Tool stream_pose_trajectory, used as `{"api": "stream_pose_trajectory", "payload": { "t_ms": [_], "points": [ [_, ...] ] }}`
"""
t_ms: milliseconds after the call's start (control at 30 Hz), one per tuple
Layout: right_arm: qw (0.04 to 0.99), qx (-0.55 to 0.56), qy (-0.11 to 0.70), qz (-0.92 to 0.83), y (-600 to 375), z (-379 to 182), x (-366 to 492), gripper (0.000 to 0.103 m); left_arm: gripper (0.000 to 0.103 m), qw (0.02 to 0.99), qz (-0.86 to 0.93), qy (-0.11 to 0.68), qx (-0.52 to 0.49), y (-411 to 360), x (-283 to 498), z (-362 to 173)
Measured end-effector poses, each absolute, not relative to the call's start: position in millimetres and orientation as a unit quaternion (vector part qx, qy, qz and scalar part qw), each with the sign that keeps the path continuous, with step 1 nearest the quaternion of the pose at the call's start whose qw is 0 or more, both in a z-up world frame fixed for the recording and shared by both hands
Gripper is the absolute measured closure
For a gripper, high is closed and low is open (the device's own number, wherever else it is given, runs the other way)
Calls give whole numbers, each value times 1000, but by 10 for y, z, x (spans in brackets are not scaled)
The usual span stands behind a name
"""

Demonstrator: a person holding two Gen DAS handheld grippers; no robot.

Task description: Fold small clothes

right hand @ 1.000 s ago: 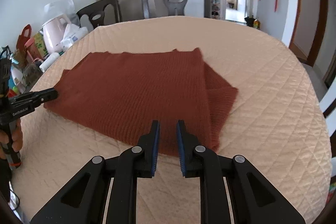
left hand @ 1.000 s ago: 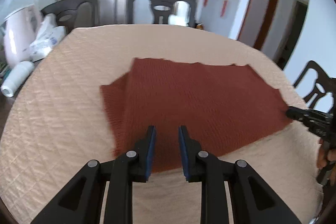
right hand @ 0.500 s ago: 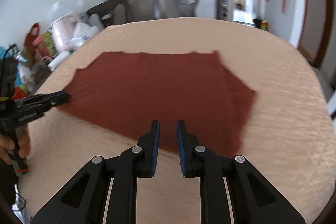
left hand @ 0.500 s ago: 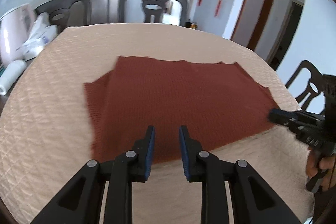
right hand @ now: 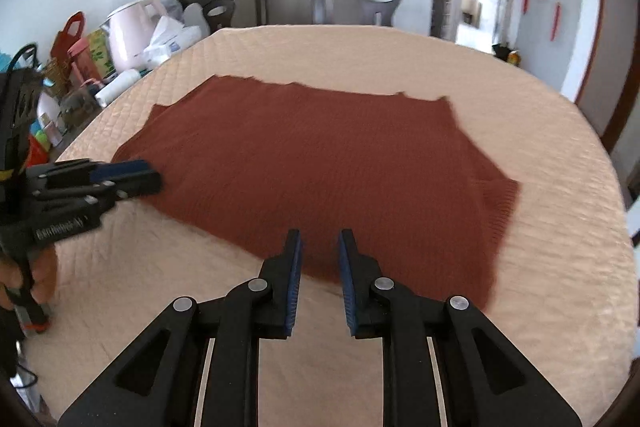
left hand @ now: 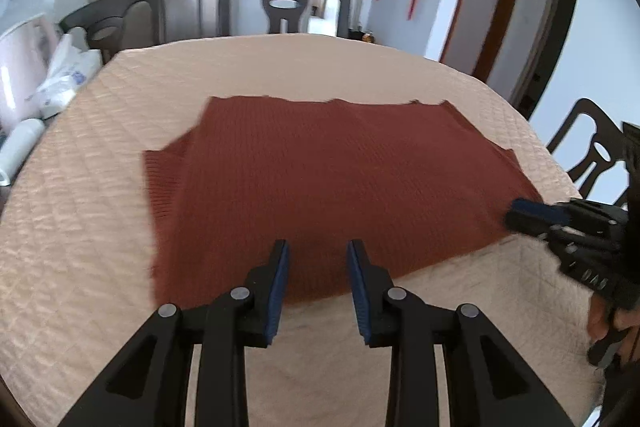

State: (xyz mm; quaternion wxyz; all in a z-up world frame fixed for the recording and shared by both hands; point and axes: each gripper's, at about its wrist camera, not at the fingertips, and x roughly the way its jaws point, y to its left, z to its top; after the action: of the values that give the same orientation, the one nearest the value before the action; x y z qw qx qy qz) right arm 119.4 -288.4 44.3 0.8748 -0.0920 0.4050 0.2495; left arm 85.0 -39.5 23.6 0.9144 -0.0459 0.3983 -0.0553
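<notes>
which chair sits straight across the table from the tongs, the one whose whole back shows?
The middle chair at the far edge of the table, with its full back and oval cutout showing. The left chair is angled behind clutter, and the right chair is cut off.

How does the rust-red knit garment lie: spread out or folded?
Partly folded: the garment lies flat, a second layer peeking out along its side edge.
</notes>
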Motion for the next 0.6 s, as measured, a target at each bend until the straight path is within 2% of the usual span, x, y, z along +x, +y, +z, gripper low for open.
{"api": "stream_pose_trajectory", "payload": {
  "t_ms": [167, 500, 600],
  "points": [
    [885, -81, 409, 210, -3164, 430, 1275, 75, 70, 918, -18, 395, -33, -230, 801, 207],
    [884, -63, 414, 210, -3282, 473, 1229, 75, 70, 918, -13, 395, -41, -136, 691, 233],
    [884, -58, 410, 216, -3313, 510, 1138, 70, 70, 918, -10, 395, -35, -118, 597, 243]
  ]
}}
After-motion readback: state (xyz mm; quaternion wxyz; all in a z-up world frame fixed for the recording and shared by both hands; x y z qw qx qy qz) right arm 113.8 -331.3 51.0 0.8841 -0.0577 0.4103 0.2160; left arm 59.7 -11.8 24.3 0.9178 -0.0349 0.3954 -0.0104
